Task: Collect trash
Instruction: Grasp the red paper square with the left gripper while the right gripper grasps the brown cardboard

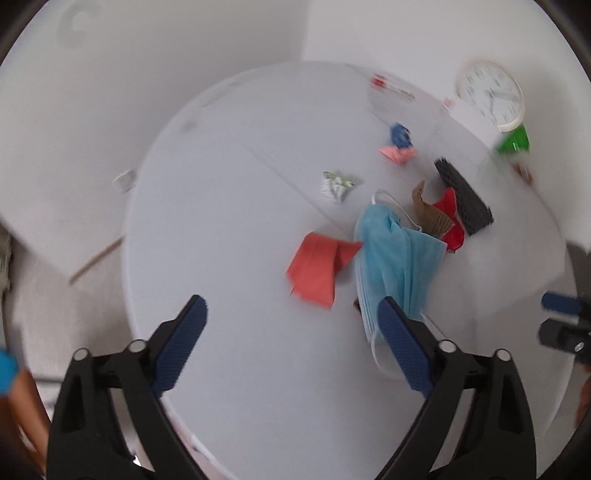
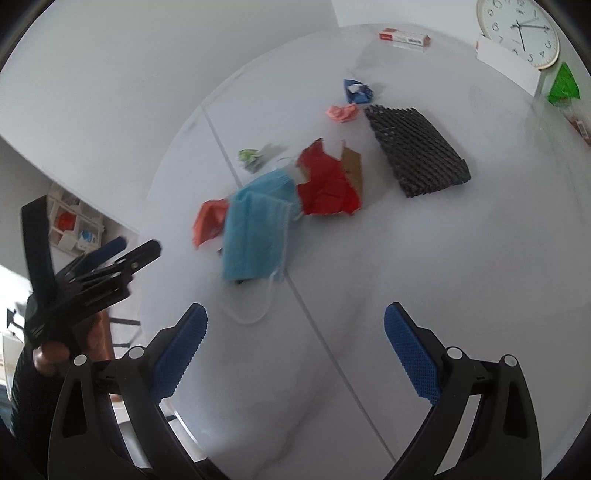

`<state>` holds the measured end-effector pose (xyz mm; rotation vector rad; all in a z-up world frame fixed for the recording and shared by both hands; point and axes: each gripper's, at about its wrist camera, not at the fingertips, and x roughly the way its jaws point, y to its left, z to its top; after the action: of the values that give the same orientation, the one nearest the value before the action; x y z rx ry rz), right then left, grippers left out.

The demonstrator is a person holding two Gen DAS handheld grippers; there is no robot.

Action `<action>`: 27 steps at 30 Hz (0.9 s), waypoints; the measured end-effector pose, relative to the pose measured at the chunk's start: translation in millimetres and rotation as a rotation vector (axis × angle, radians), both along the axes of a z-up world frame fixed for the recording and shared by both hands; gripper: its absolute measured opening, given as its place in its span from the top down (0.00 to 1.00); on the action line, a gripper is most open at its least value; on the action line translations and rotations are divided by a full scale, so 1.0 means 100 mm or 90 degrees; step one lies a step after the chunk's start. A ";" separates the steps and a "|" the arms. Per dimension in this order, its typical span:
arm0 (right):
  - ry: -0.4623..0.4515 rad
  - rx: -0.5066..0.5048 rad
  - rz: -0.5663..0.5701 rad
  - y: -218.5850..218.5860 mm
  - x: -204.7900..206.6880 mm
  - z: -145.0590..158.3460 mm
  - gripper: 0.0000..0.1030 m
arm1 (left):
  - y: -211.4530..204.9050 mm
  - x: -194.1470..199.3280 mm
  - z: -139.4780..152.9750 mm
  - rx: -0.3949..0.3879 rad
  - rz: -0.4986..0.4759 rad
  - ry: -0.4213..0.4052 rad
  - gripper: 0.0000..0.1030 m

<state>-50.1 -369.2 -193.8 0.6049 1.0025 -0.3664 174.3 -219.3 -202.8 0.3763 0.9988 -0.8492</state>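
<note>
Nearest the lens, both sets of tongs are seen spread wide with nothing gripped: the left gripper (image 1: 291, 325) and the right gripper (image 2: 293, 334) are both released above the white table (image 2: 424, 277).

Just past the fingertips the blue face mask (image 2: 255, 229) is found, the closest bit of trash. From the left tongs it's sat off to the right, its near end right by the right-hand pad; from the right tongs it's ahead and a bit left. Its long axis runs roughly toward and away from the cameras, ear loop trailing nearest. The left tongs are probably closer, though that view is blurred, so take it loosely.

Tucked against the mask's left edge is an orange paper scrap (image 1: 317, 269), with red paper (image 2: 328, 184) and brown cardboard (image 2: 352, 166) behind. Further back: a foil wrapper (image 1: 338, 184), black mesh pad (image 2: 417, 147), pink wad (image 2: 341, 112), blue wad (image 2: 356, 90). A clock (image 2: 517, 29) is propped at the far edge.
</note>
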 end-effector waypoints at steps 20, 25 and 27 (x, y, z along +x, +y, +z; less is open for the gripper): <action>-0.011 0.002 -0.080 -0.84 0.36 -0.20 0.07 | -0.53 0.40 -0.50 0.031 -0.133 0.058 0.63; -0.016 0.014 -0.070 -0.96 0.75 -0.26 0.07 | -0.48 0.40 -0.46 0.026 -0.118 0.063 0.63; 0.002 0.002 -0.056 -0.96 0.95 -0.33 0.07 | -0.43 0.39 -0.42 0.022 -0.110 0.062 0.63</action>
<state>44.5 -465.0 -226.9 0.6529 0.9811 -0.4441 213.7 -262.1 -244.5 0.4582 1.0833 -1.0152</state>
